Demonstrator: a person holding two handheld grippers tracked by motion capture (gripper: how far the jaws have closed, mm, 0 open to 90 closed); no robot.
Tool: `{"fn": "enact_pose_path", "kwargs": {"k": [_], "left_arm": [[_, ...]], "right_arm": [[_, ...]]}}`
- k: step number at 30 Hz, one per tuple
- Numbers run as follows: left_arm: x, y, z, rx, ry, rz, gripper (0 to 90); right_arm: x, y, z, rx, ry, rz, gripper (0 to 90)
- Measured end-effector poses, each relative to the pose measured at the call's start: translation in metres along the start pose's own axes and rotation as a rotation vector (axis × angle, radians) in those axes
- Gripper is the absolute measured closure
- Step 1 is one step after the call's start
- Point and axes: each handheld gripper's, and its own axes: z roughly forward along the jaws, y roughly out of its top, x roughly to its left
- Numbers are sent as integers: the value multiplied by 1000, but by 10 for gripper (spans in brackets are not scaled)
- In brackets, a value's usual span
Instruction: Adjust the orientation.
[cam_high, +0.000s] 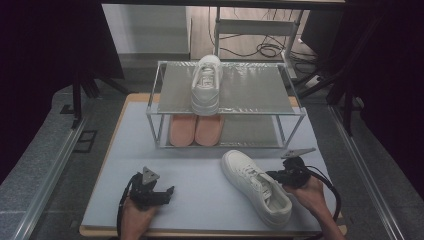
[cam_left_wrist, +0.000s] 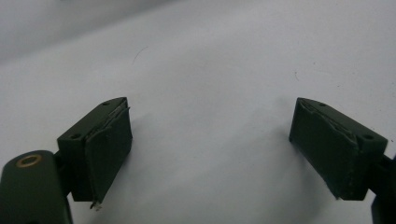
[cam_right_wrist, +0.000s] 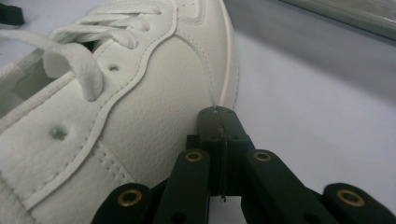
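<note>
From the high view, one white shoe (cam_high: 206, 84) already stands on the top shelf of the metal rack (cam_high: 300, 112), toe pointing away, with a pair of pink slippers (cam_high: 196, 129) on the shelf below; its mate, the second white shoe (cam_high: 256, 186), lies on the bench (cam_high: 200, 200) in front of the rack, toe toward the rack and angled left; the right gripper (cam_high: 274, 176) is at that shoe's side near the laces, while the left gripper (cam_high: 167, 192) rests well apart at the front left of the bench, near nothing.

In the left gripper view the two black jaws stand wide apart over bare bench surface (cam_left_wrist: 210, 70), holding nothing.

In the right gripper view the jaws are pressed together with no gap between them, their tip touching or just beside the shoe's (cam_right_wrist: 116, 107) leather side wall near the sole; whether any leather or lace is pinched I cannot tell, and it looks more like a push than a hold.

By my judgement the job is about half done; one shoe is placed, and the second has yet to be grasped, lifted and set beside the first on the top shelf.
</note>
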Motion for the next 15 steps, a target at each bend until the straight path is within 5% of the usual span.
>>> {"fn": "enact_pose_path", "kwargs": {"k": [7,12,15], "left_arm": [[0,0,0,1,0,1,132],[0,0,0,1,0,1,132],[0,0,0,1,1,1,132]], "right_arm": [[8,9,10,18,8,-45,900],[4,5,1,34,-62,-65,860],[2,4,-12,5,-63,-50,841]]}}
